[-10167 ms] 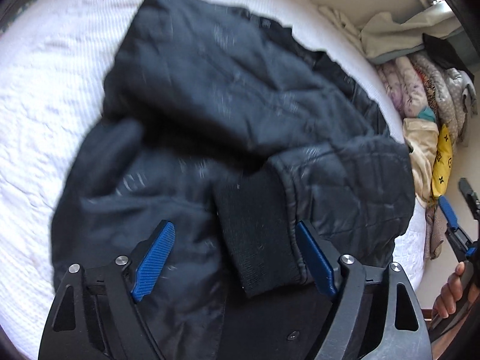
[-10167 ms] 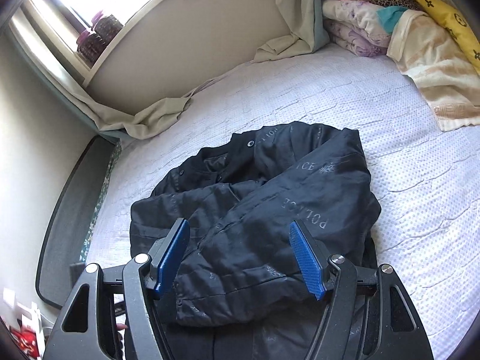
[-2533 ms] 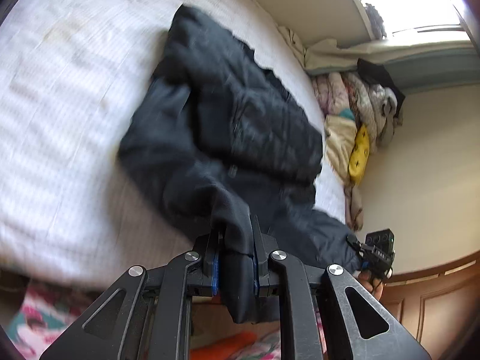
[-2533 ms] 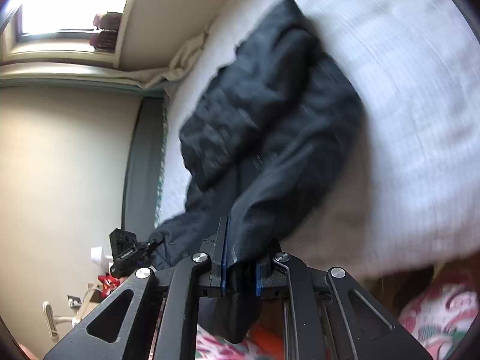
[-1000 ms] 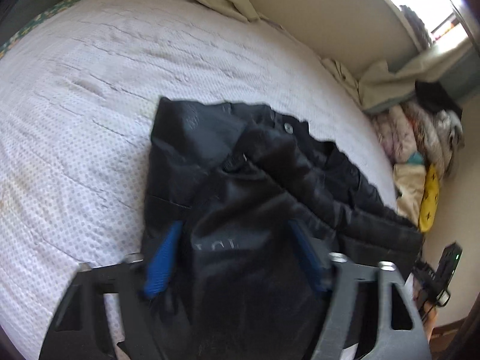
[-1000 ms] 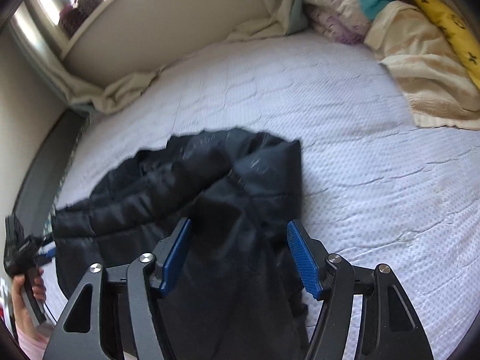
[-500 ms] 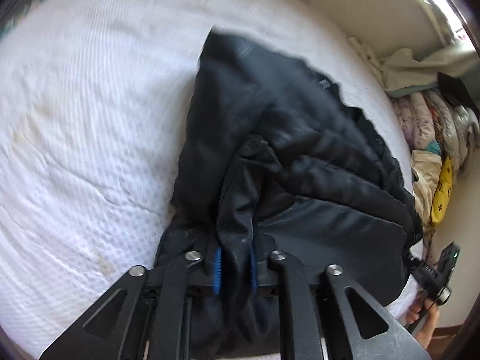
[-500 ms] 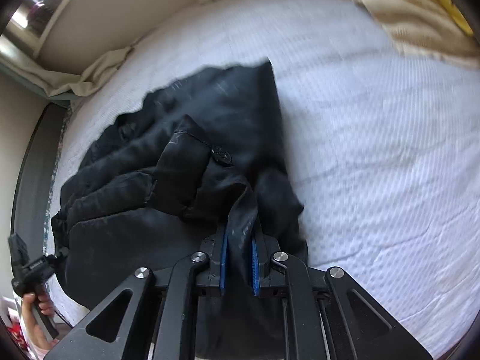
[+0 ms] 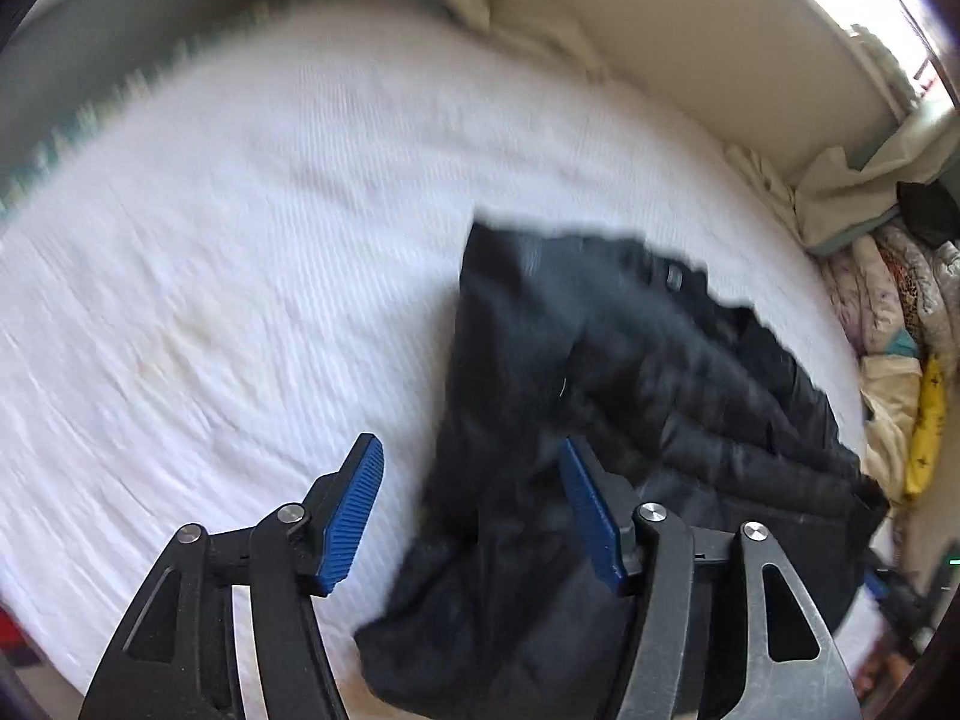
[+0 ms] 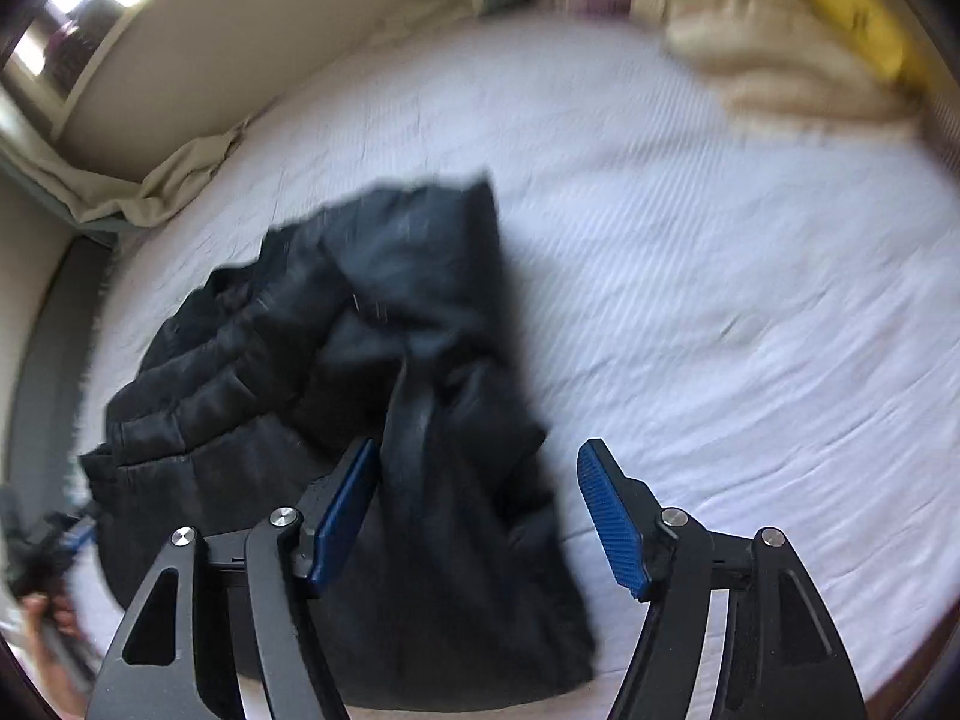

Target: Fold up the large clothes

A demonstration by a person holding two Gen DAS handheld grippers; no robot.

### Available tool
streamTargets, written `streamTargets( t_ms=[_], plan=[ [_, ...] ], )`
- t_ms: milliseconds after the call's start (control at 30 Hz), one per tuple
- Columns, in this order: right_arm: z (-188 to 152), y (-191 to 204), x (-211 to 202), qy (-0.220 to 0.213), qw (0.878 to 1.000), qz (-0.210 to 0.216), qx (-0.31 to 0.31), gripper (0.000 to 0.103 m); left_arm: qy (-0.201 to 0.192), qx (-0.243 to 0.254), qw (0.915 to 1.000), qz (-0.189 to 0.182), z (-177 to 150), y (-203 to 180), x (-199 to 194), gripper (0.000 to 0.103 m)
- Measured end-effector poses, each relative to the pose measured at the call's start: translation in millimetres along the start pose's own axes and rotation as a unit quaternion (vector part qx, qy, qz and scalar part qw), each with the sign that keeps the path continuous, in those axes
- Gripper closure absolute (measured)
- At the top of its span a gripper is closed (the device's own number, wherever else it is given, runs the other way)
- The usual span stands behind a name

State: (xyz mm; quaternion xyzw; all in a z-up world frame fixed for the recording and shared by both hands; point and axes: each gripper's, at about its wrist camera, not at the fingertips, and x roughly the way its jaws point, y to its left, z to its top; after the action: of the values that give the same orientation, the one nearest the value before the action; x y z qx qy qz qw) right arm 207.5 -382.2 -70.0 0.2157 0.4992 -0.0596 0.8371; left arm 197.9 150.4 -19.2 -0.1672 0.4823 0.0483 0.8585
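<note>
I am opening both tools over the black jacket (image 9: 630, 396), which is lying bunched on the white bed (image 9: 240, 276). My left tool (image 9: 471, 507) is spreading apart, pads off the cloth. My right tool (image 10: 480, 510) is spreading too, with jacket fabric lying loose between its blue pads (image 10: 612, 522).

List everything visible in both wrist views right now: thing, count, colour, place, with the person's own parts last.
jacket: one, black, crumpled on the bed's near side.
bed: one, white textured cover, fills both views.
bedding pile: one heap, cream, pink, yellow, at the bed's end.
sheet: one, beige, bunched against the wall.
window: one, bright, above the ledge.
left tongs: blue pads, opening, clear of the jacket.
right tongs: blue pads, opening, jacket below them.
hand: one, blurred, right view's lower left edge.
</note>
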Motion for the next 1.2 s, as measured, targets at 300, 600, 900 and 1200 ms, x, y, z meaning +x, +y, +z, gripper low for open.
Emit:
streamTargets(
  t_ms=[300, 600, 900, 1200],
  plan=[
    [-7.8, 93.1, -24.0, -0.099, 0.981, 0.018, -0.169, 0.077, -0.01, 0.171, 0.9792, -0.11, -30.5, -123.0, 5.7, 0.023],
    [-15.2, 98.8, 58.9, -0.013, 0.984, -0.05, -0.172, 0.086, 0.047, 0.144, 0.9883, 0.019, -36.2, -107.1, 90.3, 0.021],
    [-30.2, 93.3, 87.8, -0.018, 0.977, -0.062, -0.202, 0.086, 0.016, 0.174, 0.9838, 0.038, -54.6, -107.2, 100.3, 0.02],
    [-44.3, 96.9, 96.9, -0.062, 0.969, -0.077, -0.224, 0.087, -0.011, 0.184, 0.9825, 0.029, -62.0, -107.9, 107.2, 0.02]
  ],
)
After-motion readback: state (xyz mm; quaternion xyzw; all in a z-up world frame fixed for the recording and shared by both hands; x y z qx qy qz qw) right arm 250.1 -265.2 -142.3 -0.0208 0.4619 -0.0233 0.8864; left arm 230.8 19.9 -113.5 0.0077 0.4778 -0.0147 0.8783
